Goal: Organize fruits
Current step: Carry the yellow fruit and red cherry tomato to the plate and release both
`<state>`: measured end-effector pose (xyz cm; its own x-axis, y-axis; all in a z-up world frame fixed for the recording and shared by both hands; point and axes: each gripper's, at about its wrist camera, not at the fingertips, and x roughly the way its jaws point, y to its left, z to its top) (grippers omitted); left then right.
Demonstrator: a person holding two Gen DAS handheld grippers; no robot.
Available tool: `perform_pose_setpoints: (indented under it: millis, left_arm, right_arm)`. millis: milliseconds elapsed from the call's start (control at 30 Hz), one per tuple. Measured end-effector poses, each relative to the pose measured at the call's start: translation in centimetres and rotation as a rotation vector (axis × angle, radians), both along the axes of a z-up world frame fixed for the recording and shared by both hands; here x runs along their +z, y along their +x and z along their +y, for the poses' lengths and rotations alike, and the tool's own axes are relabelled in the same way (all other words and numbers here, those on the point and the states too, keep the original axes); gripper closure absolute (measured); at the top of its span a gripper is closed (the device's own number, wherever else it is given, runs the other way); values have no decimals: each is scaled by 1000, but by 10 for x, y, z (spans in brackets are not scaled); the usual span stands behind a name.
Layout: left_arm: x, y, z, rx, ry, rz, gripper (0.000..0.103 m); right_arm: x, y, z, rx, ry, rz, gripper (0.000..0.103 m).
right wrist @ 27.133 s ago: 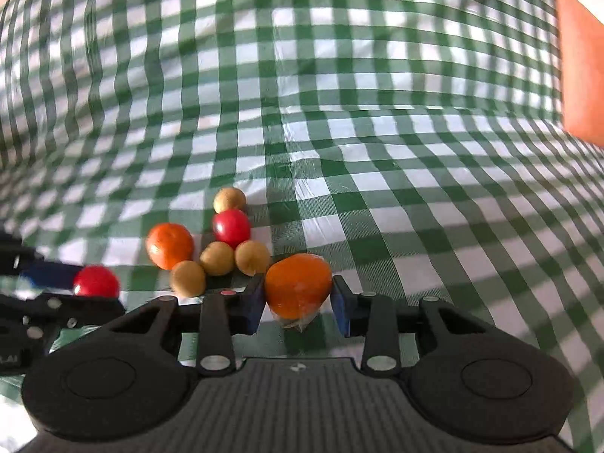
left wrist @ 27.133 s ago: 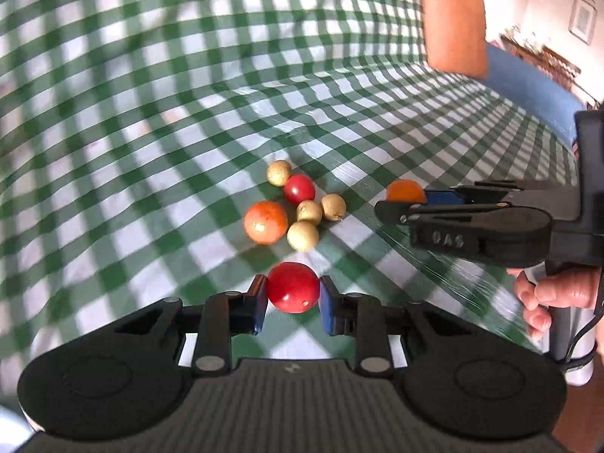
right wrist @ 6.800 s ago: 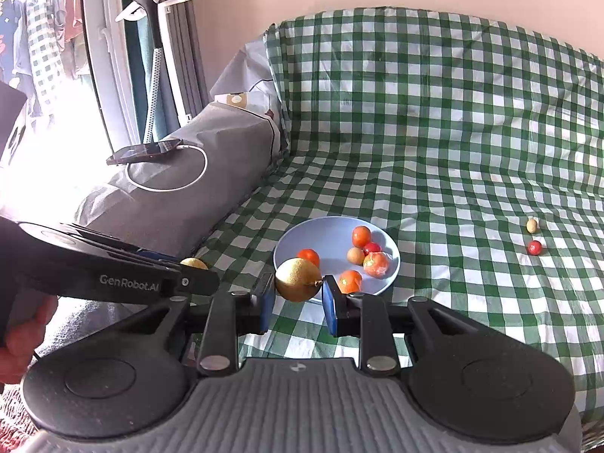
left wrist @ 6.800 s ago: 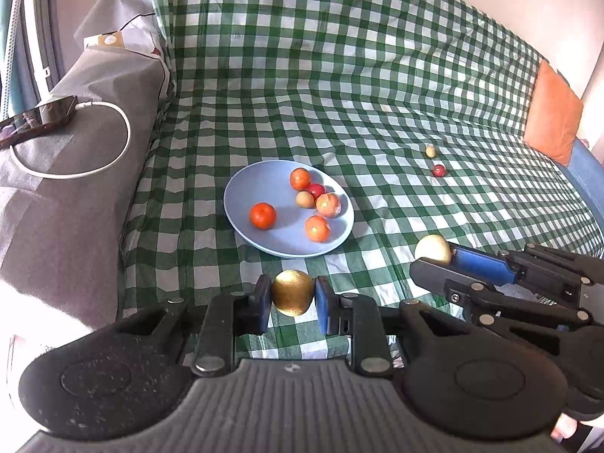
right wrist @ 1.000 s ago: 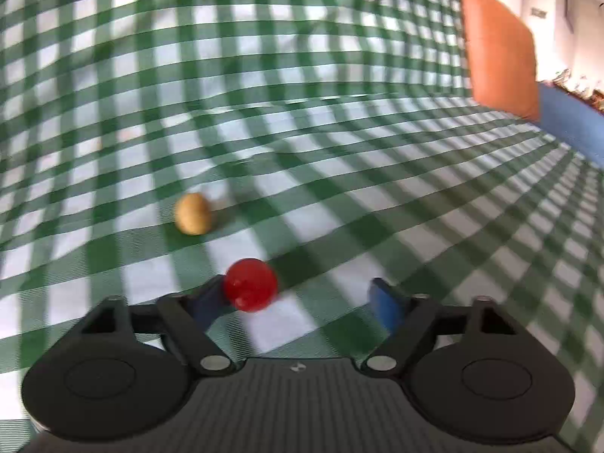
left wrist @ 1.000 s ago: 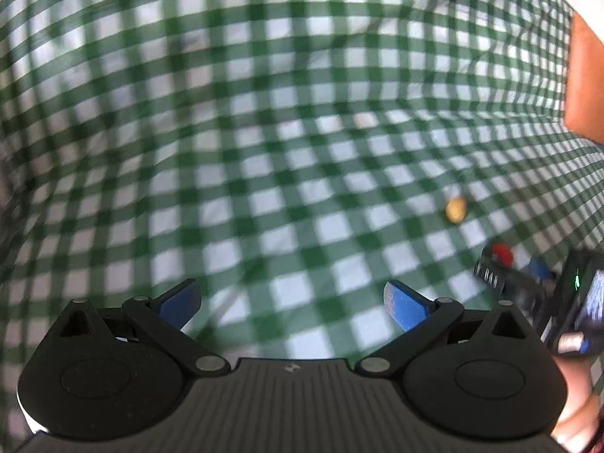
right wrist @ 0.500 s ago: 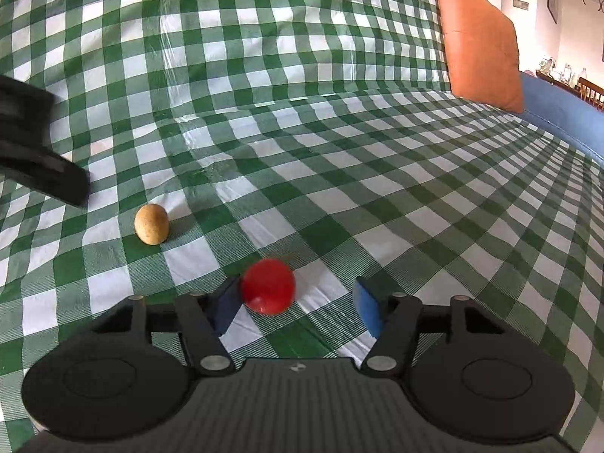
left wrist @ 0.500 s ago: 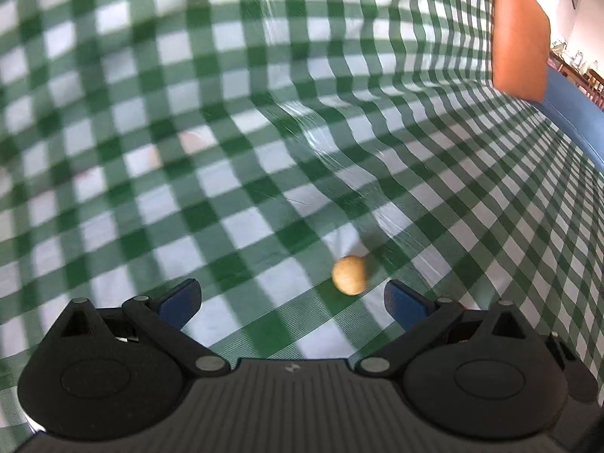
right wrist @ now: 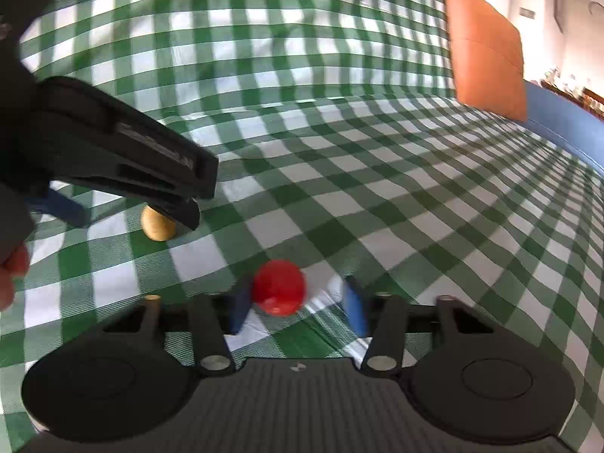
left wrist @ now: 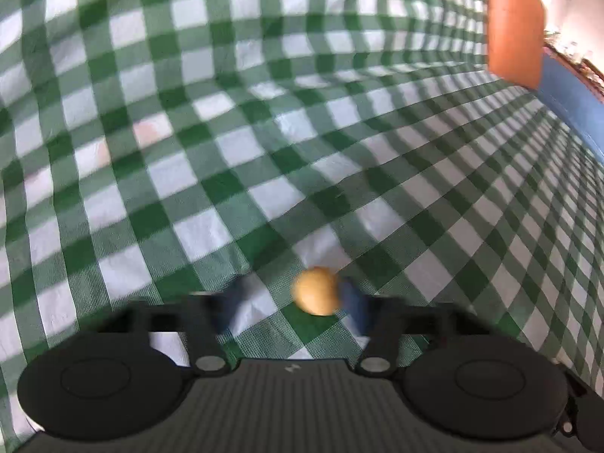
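Note:
A small tan round fruit (left wrist: 315, 290) lies on the green checked cloth between the blurred fingers of my left gripper (left wrist: 292, 302), close against the right finger; a gap stays on its left, so the gripper is open. It also shows in the right wrist view (right wrist: 158, 225), partly under the left gripper (right wrist: 124, 166). A small red round fruit (right wrist: 278, 291) lies between the fingers of my right gripper (right wrist: 298, 309), touching the left blue pad; the right pad stands apart. The right gripper is open.
The green and white checked cloth (right wrist: 377, 173) covers the whole surface. An orange cushion (right wrist: 487, 49) stands at the far right, with a blue edge (right wrist: 566, 128) beside it. A hand (right wrist: 11, 271) holds the left gripper.
Both grippers have narrowed from wide open around their fruits. The left gripper has moved forward so the tan fruit now sits between its fingers. The red fruit stays between the right fingers.

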<state>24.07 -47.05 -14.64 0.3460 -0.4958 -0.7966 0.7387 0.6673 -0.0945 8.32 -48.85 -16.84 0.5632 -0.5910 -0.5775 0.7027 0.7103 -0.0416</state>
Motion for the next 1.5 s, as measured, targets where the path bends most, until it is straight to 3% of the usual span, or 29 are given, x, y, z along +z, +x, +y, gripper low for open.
perform_pose_setpoints:
  millis: [33, 300, 600, 833, 1033, 1300, 1500]
  left_arm:
    - [2, 2, 2, -11, -12, 28, 76]
    - [42, -18, 53, 56, -66, -2, 76]
    - [103, -80, 206, 217, -90, -16, 76]
    - [132, -137, 340, 354, -66, -24, 76]
    - [144, -179, 422, 434, -50, -14, 76]
    - [156, -225, 487, 471, -77, -40, 76]
    - [160, -234, 511, 485, -107, -38, 76]
  right_arm:
    - [0, 1, 1, 9, -6, 6, 74]
    - [13, -2, 1, 23, -13, -66, 74]
    - [53, -14, 45, 111, 6, -125, 74]
    - [97, -60, 130, 272, 14, -108, 73]
    - [126, -101, 221, 448, 44, -80, 73]
    - [153, -132, 322, 658, 73, -46, 73]
    - [165, -135, 362, 747, 64, -33, 73]
